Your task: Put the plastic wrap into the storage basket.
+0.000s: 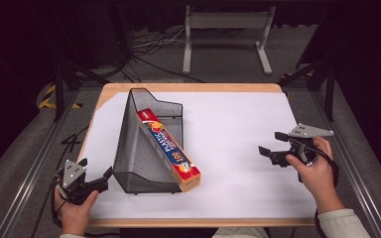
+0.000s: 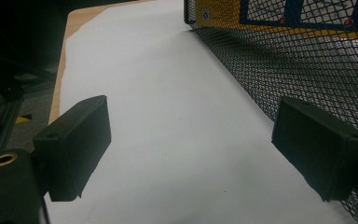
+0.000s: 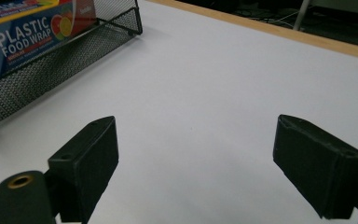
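A long box of plastic food wrap [image 1: 171,148] lies slanted in a black mesh file holder [image 1: 141,148] at the table's left centre, its near end sticking out over the holder's low front. The same box [image 3: 25,32] sits in the holder [image 3: 42,74] at the upper left of the right gripper view. My left gripper [image 1: 96,171] is open at the front left corner, just left of the holder's mesh wall [image 2: 307,70]. My right gripper [image 1: 273,144] is open at the right, well apart from the box, with nothing between its jaws.
White paper [image 1: 228,129] covers the wooden table [image 1: 188,88]. A metal frame [image 1: 225,34] and cables [image 1: 149,47] lie on the floor beyond the far edge. Rails run along both sides of the table.
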`<control>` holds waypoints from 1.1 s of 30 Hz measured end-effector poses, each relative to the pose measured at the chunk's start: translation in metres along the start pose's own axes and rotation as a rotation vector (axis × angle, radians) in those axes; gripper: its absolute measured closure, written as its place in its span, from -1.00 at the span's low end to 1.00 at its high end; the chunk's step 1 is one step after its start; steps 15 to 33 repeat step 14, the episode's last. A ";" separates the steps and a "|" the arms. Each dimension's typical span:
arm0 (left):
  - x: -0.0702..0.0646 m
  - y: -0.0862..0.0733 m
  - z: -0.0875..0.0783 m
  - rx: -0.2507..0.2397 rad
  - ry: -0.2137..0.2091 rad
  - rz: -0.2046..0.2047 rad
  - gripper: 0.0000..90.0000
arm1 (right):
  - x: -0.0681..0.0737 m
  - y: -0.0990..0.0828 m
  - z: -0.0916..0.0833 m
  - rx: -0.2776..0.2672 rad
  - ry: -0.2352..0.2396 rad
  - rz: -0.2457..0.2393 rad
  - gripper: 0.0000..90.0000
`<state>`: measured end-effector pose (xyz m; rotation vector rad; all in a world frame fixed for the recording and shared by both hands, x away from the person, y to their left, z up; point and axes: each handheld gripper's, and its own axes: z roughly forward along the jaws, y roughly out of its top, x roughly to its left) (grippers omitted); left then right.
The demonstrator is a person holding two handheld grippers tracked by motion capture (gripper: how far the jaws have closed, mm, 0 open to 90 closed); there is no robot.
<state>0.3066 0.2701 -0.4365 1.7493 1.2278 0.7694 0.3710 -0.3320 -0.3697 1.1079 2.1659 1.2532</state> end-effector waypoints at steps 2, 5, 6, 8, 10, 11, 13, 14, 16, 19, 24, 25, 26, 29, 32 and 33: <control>0.000 0.000 0.000 0.002 -0.002 0.004 -0.72 | -0.004 -0.013 0.004 -0.007 0.024 0.014 -0.70; 0.000 0.000 0.000 0.001 0.000 0.002 -0.72 | -0.009 -0.027 0.009 -0.010 0.014 0.019 -0.70; 0.000 0.000 0.000 0.001 0.000 0.002 -0.72 | -0.010 -0.030 0.010 -0.018 0.011 0.025 -0.70; 0.000 0.000 0.000 -0.002 0.000 0.002 -0.72 | -0.011 -0.034 0.010 -0.033 0.005 0.039 -0.70; 0.000 0.000 0.000 -0.001 0.000 0.005 -0.72 | -0.014 -0.039 0.011 -0.032 0.007 0.062 -0.70; 0.000 0.000 -0.001 -0.003 0.001 0.006 -0.72 | -0.015 -0.040 0.010 -0.034 0.005 0.061 -0.70; 0.000 0.000 -0.001 -0.006 0.000 0.004 -0.72 | -0.016 -0.042 0.009 -0.052 0.008 0.067 -0.70; 0.000 0.000 -0.001 -0.002 0.001 0.004 -0.72 | -0.017 -0.046 0.008 -0.059 0.017 0.086 -0.71; 0.000 0.000 -0.001 -0.002 0.001 0.004 -0.72 | -0.017 -0.046 0.008 -0.059 0.017 0.086 -0.71; 0.000 0.000 -0.001 -0.002 0.001 0.004 -0.72 | -0.017 -0.046 0.008 -0.059 0.017 0.086 -0.71; 0.000 0.000 -0.001 -0.002 0.001 0.004 -0.72 | -0.017 -0.046 0.008 -0.059 0.017 0.086 -0.71; 0.000 0.000 -0.001 -0.002 0.001 0.004 -0.72 | -0.017 -0.046 0.008 -0.059 0.017 0.086 -0.71; 0.000 0.000 -0.001 -0.002 0.001 0.004 -0.72 | -0.017 -0.046 0.008 -0.059 0.017 0.086 -0.71; 0.000 0.000 -0.001 -0.002 0.001 0.004 -0.72 | -0.017 -0.046 0.008 -0.059 0.017 0.086 -0.71; 0.000 0.000 -0.001 -0.002 0.001 0.004 -0.72 | -0.017 -0.046 0.008 -0.059 0.017 0.086 -0.71; 0.000 0.000 -0.001 -0.002 0.001 0.004 -0.72 | -0.017 -0.046 0.008 -0.059 0.017 0.086 -0.71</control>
